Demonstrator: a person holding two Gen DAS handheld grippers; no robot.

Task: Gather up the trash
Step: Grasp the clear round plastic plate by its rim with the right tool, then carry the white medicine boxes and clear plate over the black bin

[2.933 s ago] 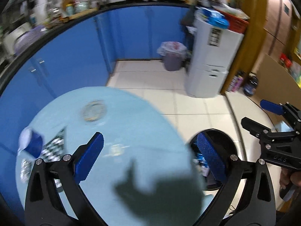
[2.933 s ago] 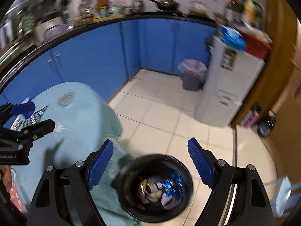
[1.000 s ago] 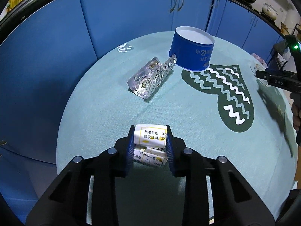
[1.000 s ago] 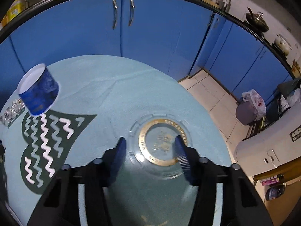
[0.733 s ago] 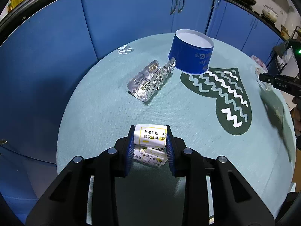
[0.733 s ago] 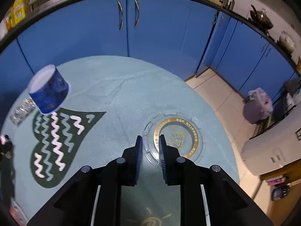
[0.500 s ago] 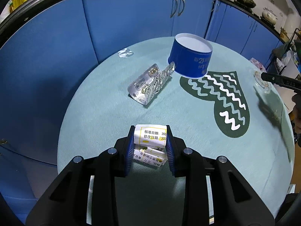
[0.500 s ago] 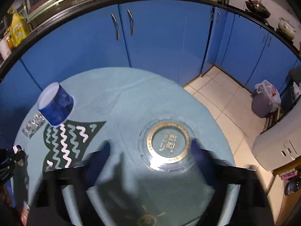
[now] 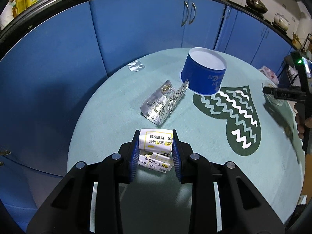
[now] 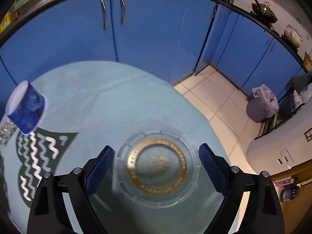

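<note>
Between the opening right gripper lies a glass ashtray; left gripper pinches folded leaflets.

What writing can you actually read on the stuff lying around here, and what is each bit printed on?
"核准日期: 200" and "修改日期: 202", cut off at the edge: on the folded white paper leaflet clamped in the left tongs.
"21", upside down: on the round blue paper tub; its smaller print is unreadable.
Silver blister pill packs: print too small.
Clear glass ashtray, gold ring lettering: blurred.
</note>
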